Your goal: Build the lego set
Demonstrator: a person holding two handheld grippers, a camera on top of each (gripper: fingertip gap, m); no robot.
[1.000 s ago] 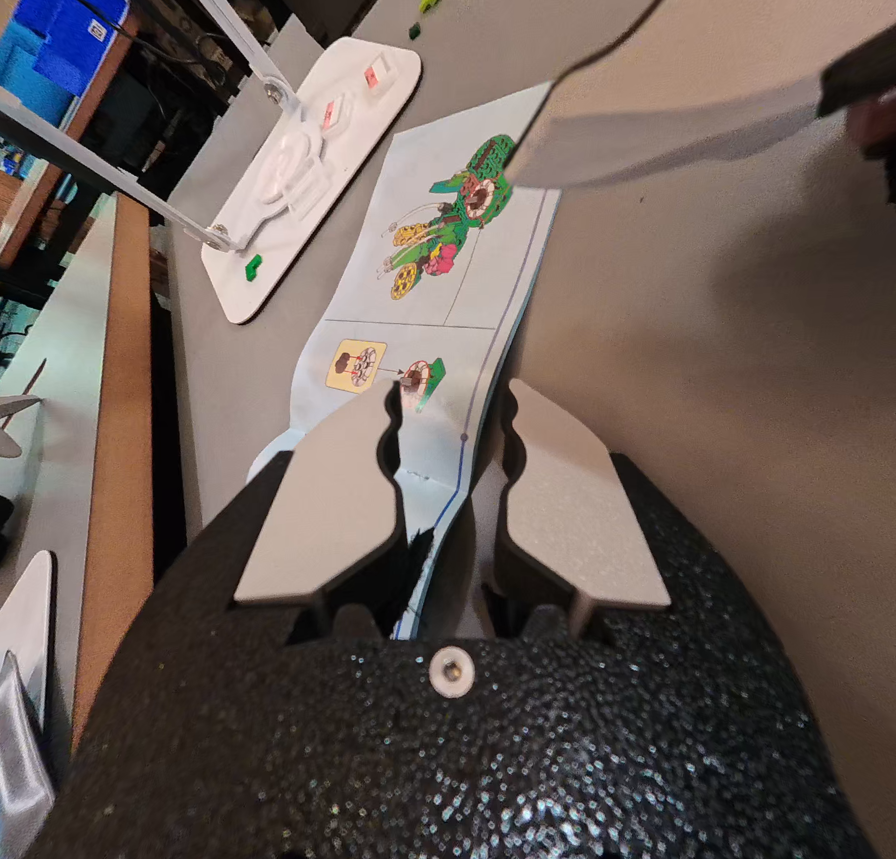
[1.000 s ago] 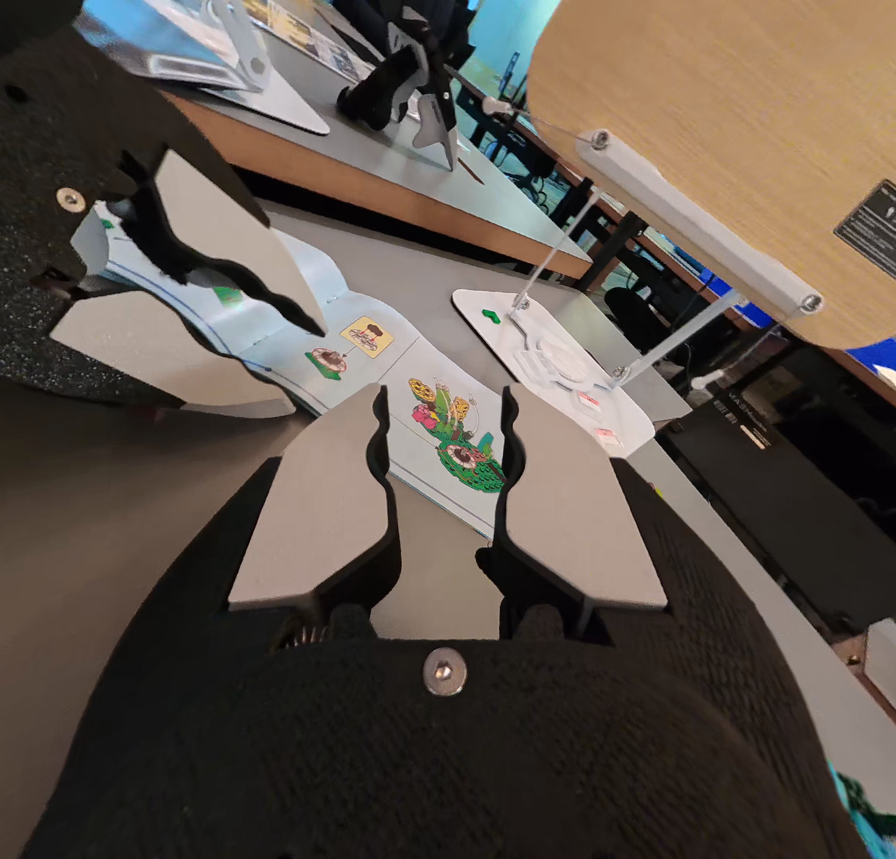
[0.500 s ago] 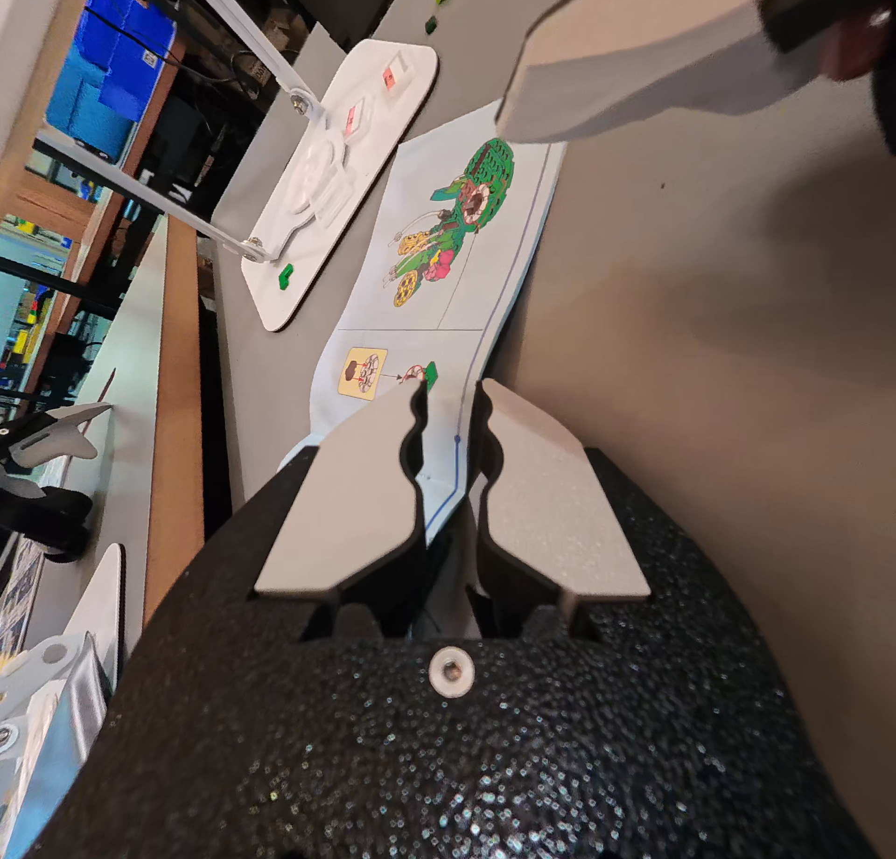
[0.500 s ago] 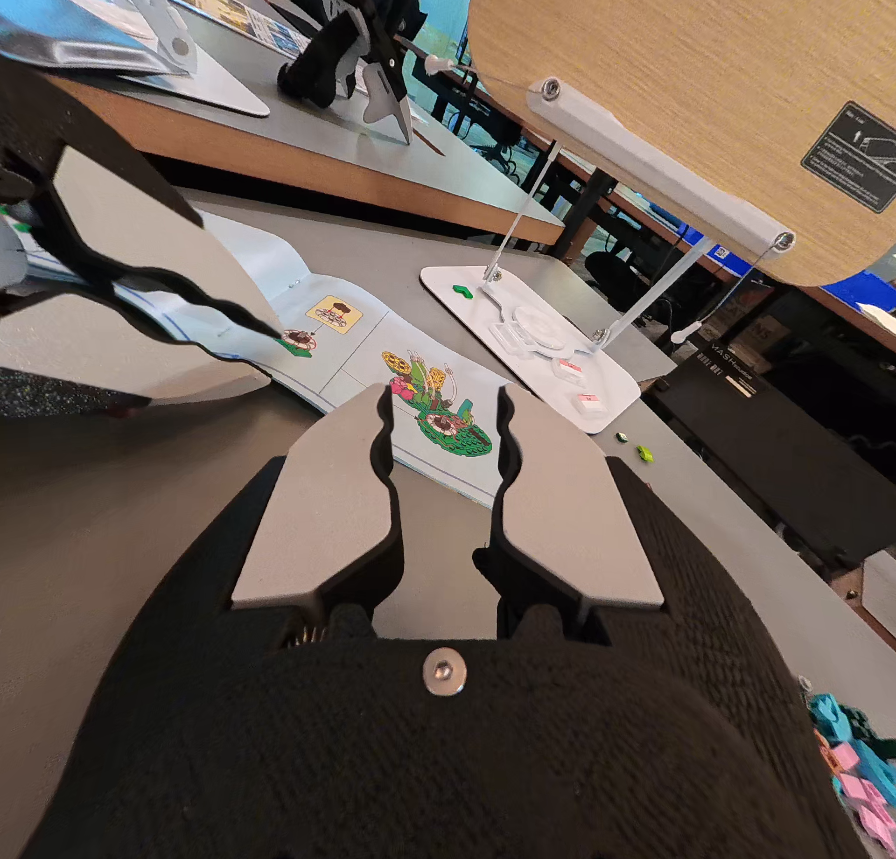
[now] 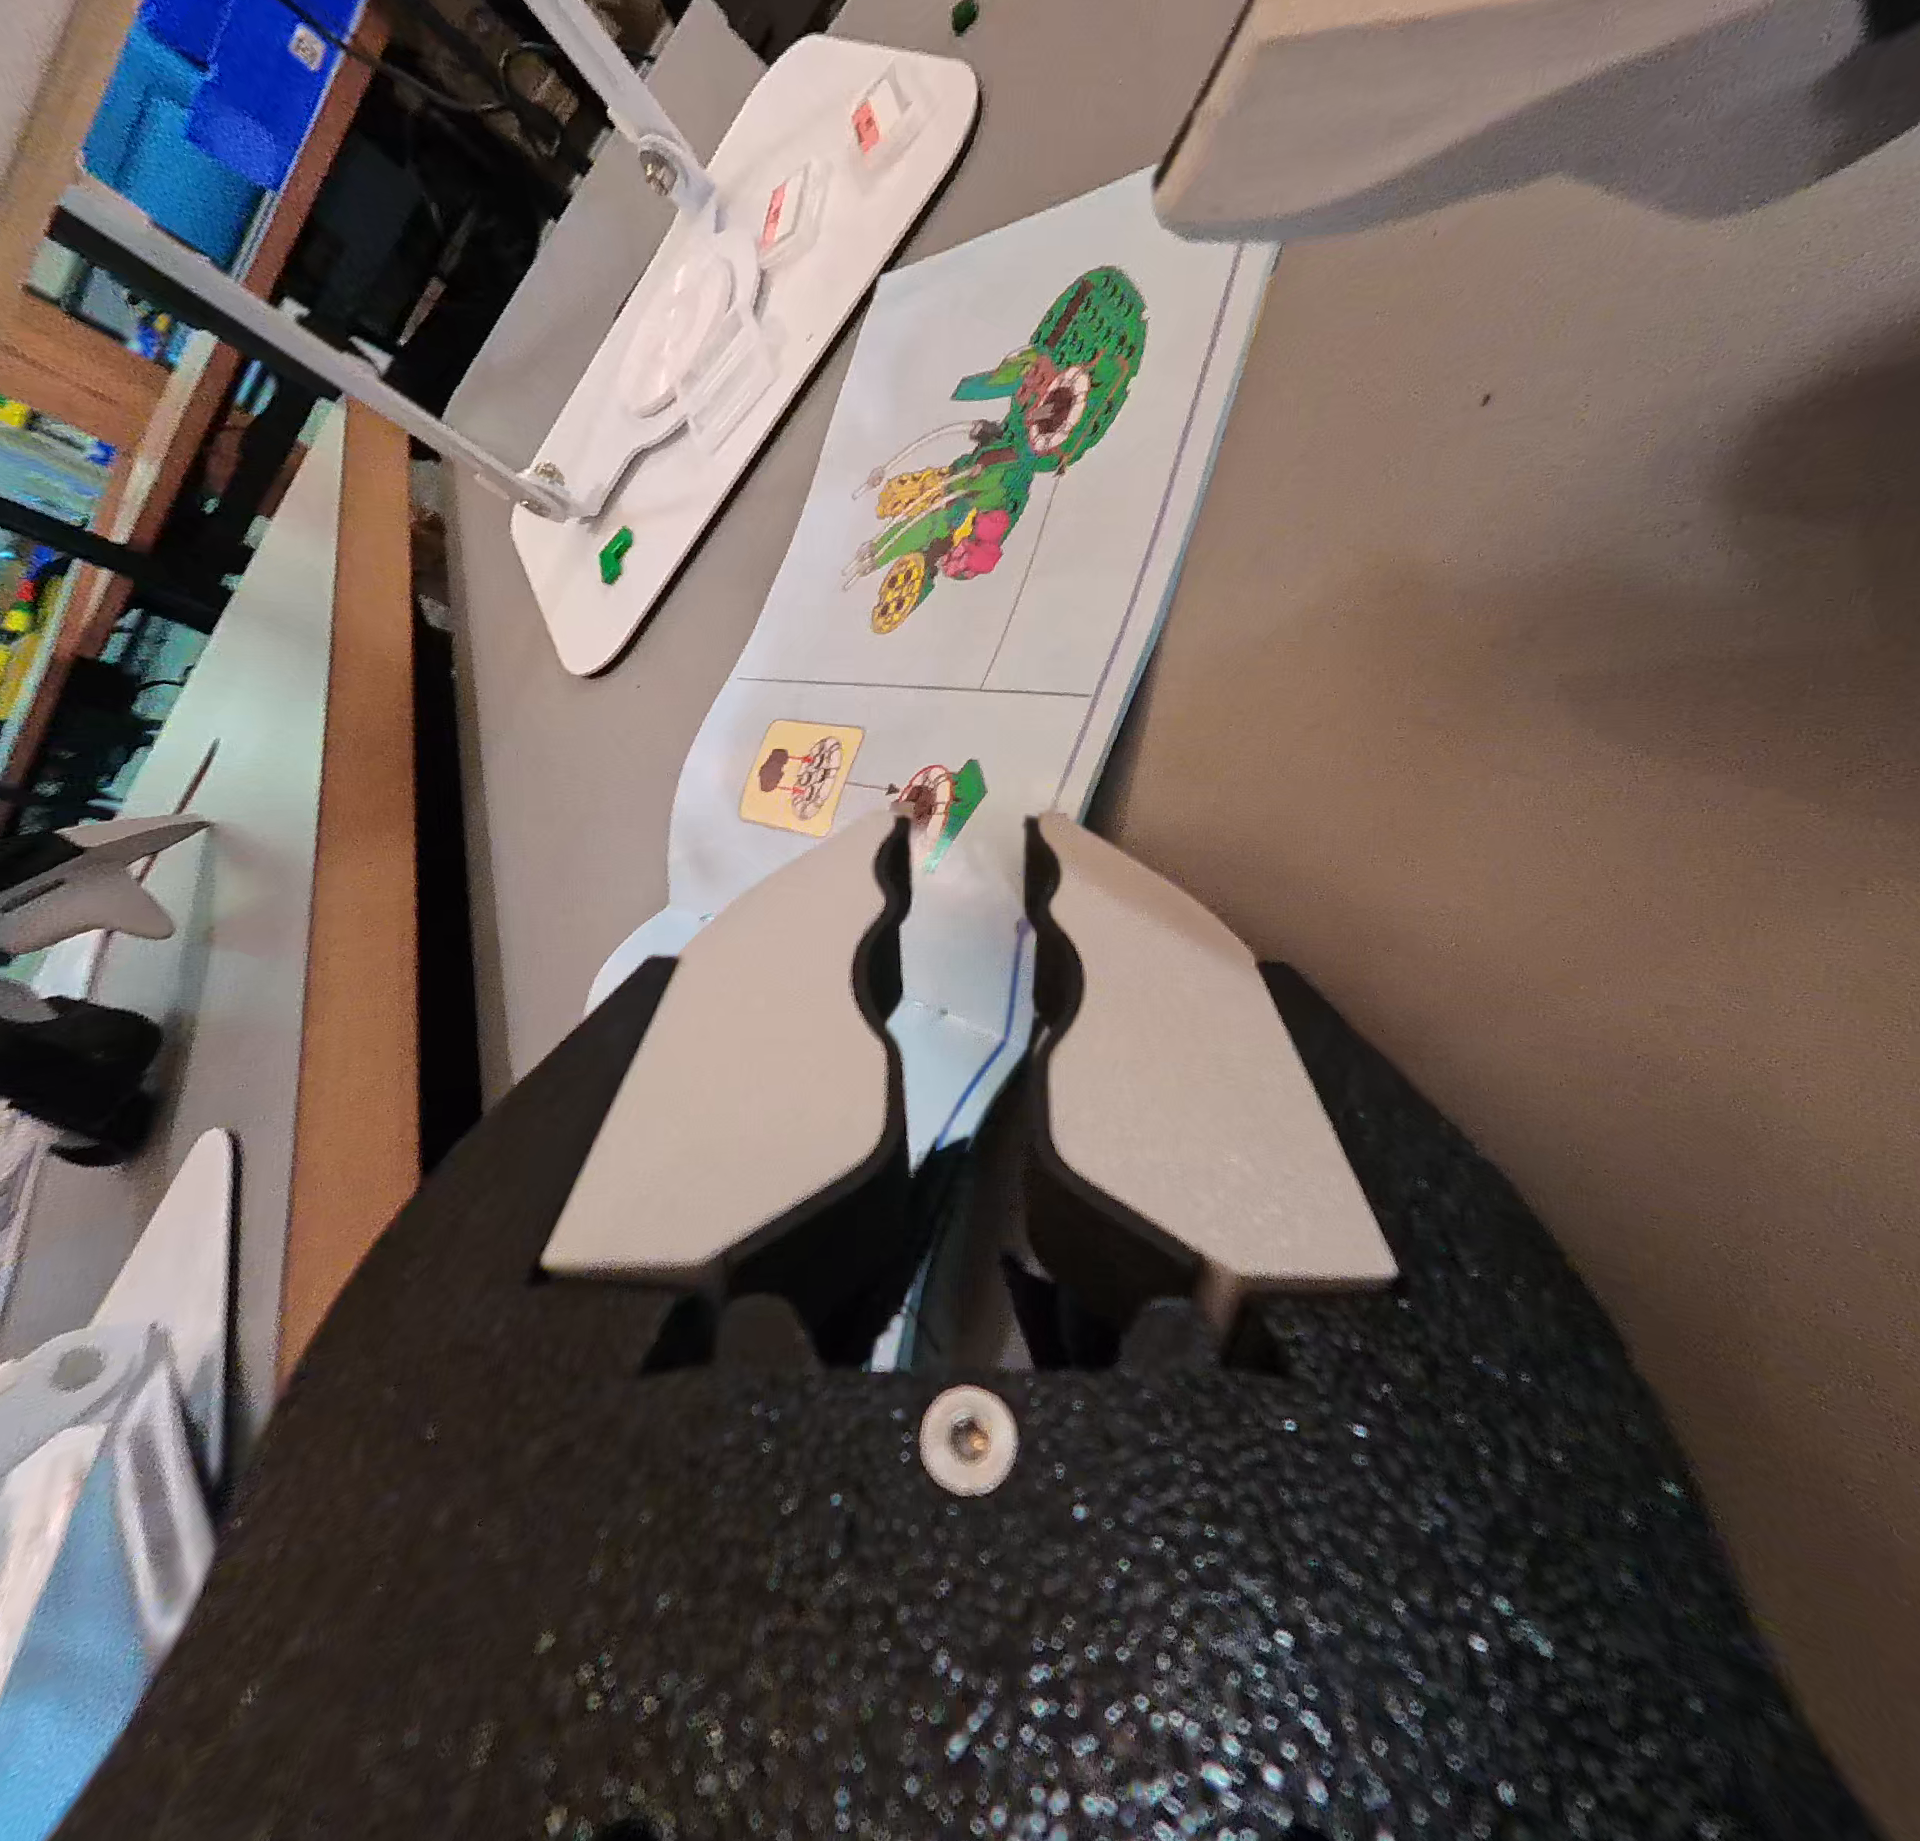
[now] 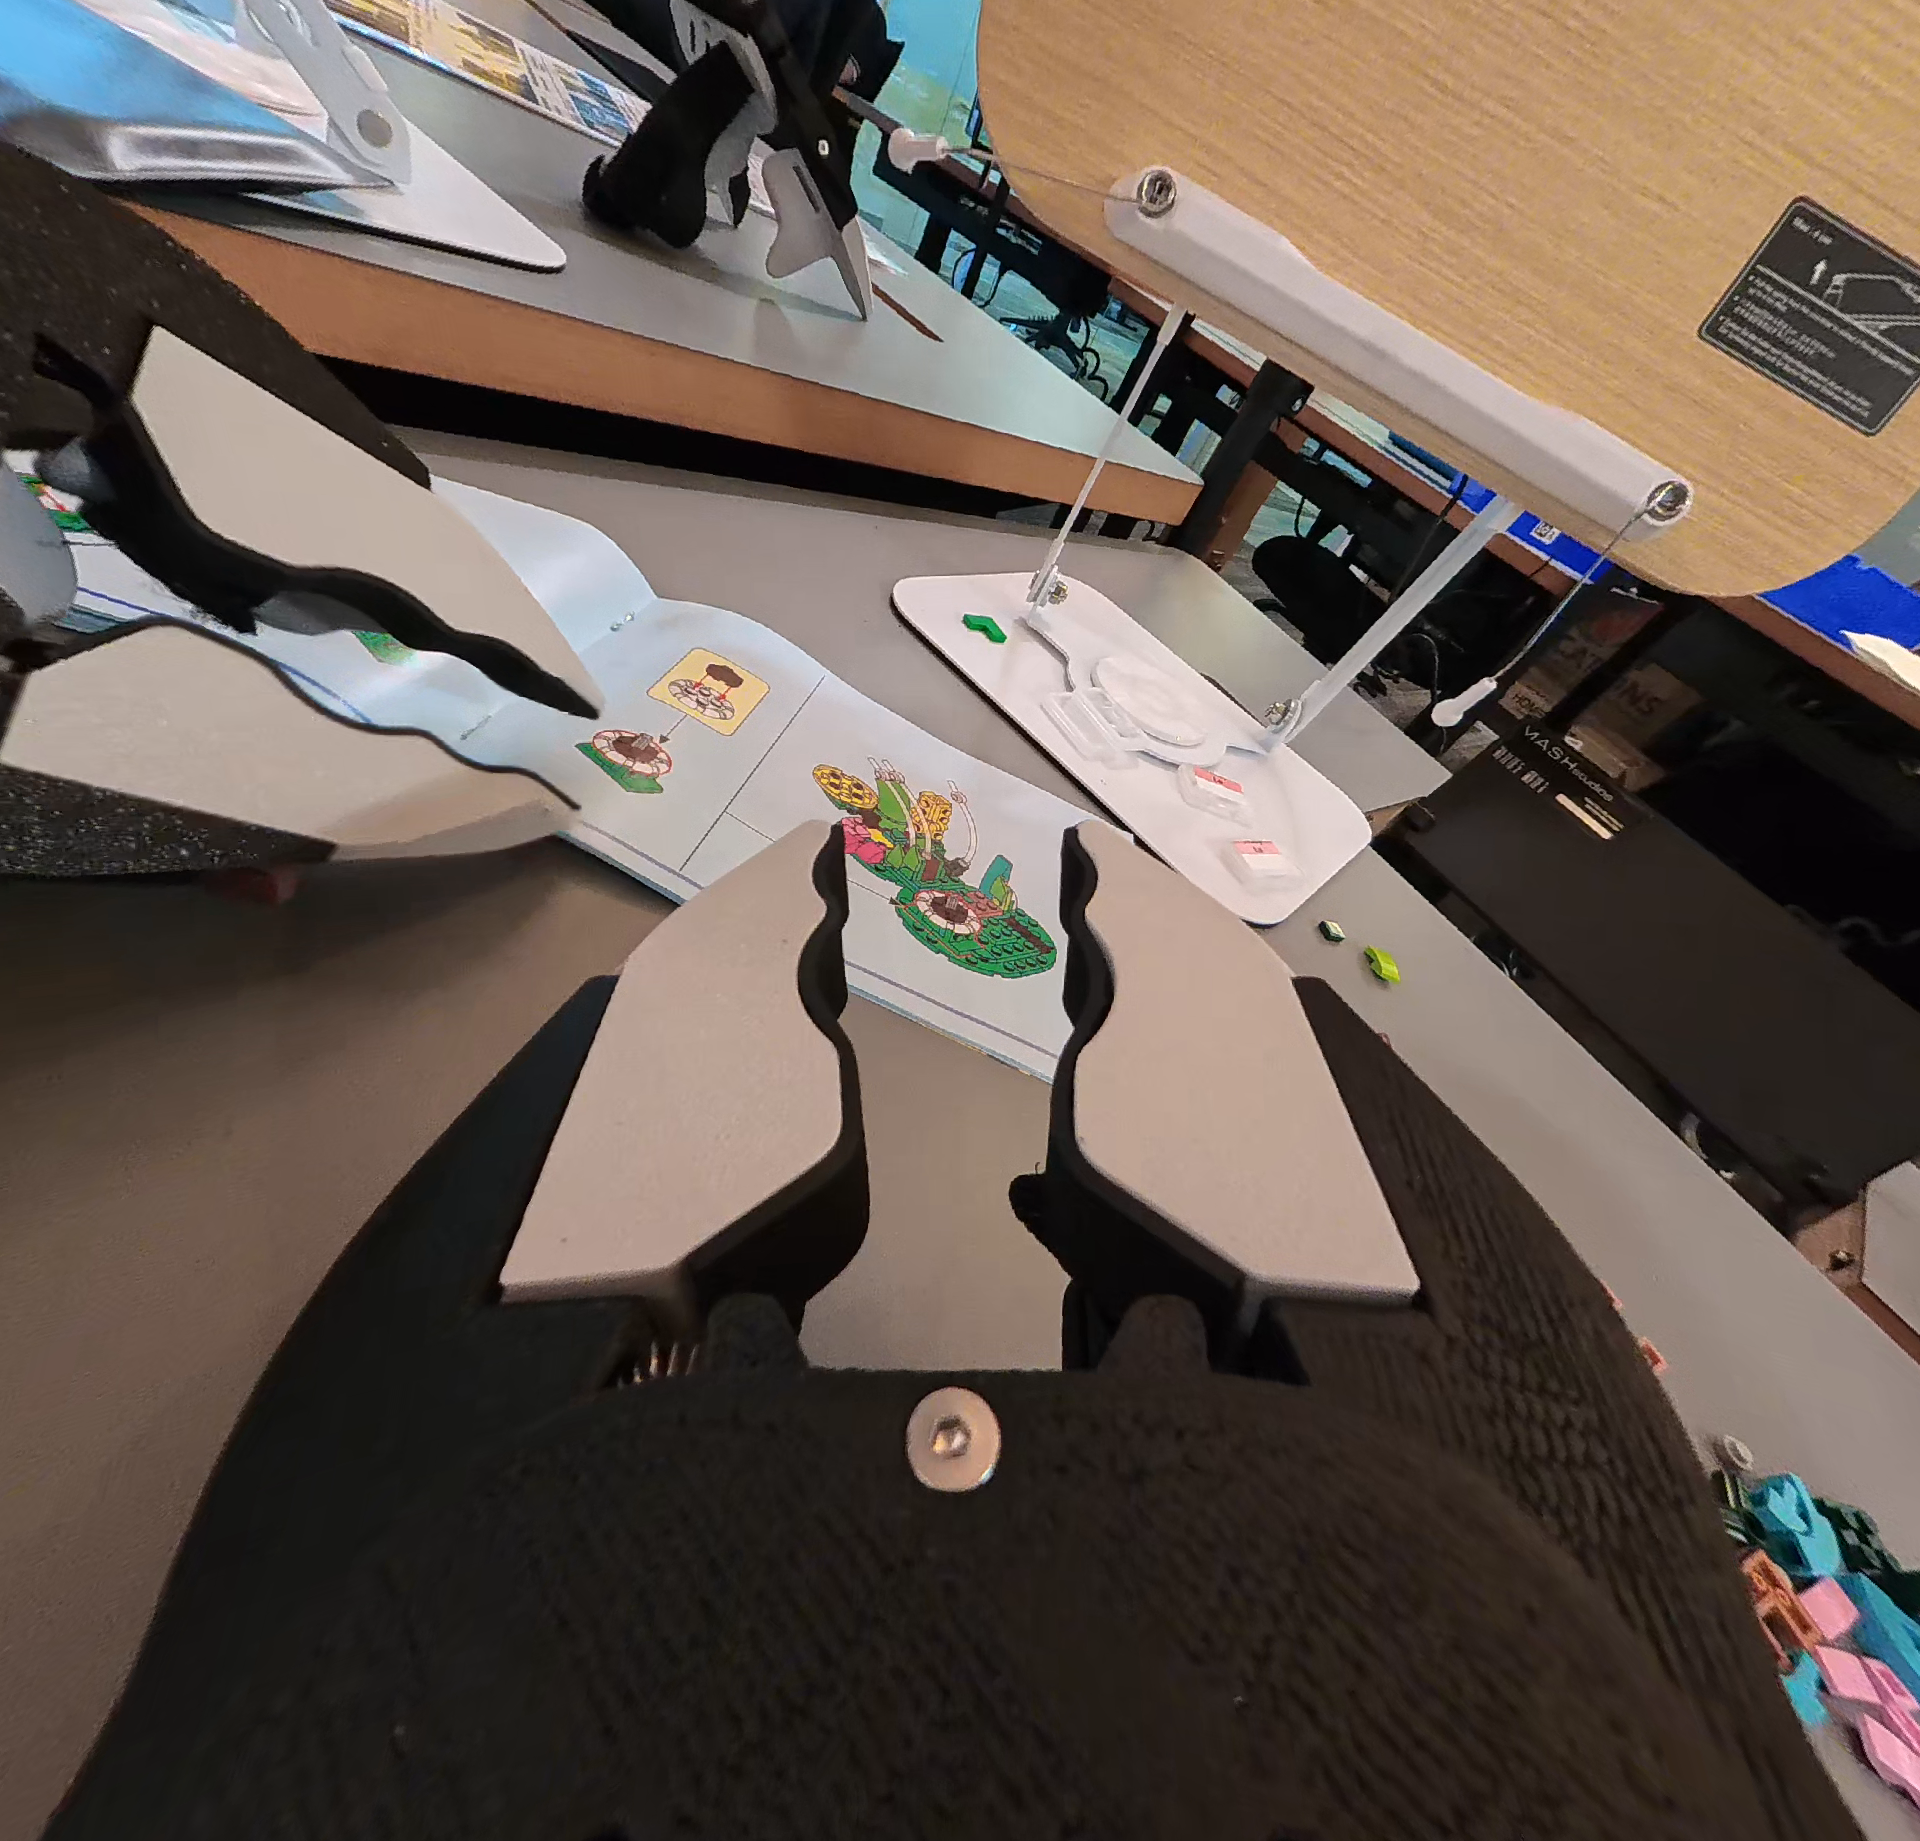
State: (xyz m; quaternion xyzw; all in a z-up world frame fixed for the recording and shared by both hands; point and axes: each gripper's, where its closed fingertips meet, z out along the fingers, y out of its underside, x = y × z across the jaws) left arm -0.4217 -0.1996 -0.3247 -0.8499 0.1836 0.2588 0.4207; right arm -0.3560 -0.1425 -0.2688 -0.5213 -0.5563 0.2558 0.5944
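**Left gripper pinching a booklet page, right gripper spread and empty**
The left gripper [image 5: 961, 825] is narrowed onto the near page of the open booklet [image 5: 940, 638]. The page curls up off the grey table [image 5: 1507, 908] between its fingers, while the far page lies flat beside a white stand base [image 6: 1049, 648]. The thin paper looks easy to crease. The right gripper [image 6: 951, 835] hovers over the booklet's near edge, holding nothing.
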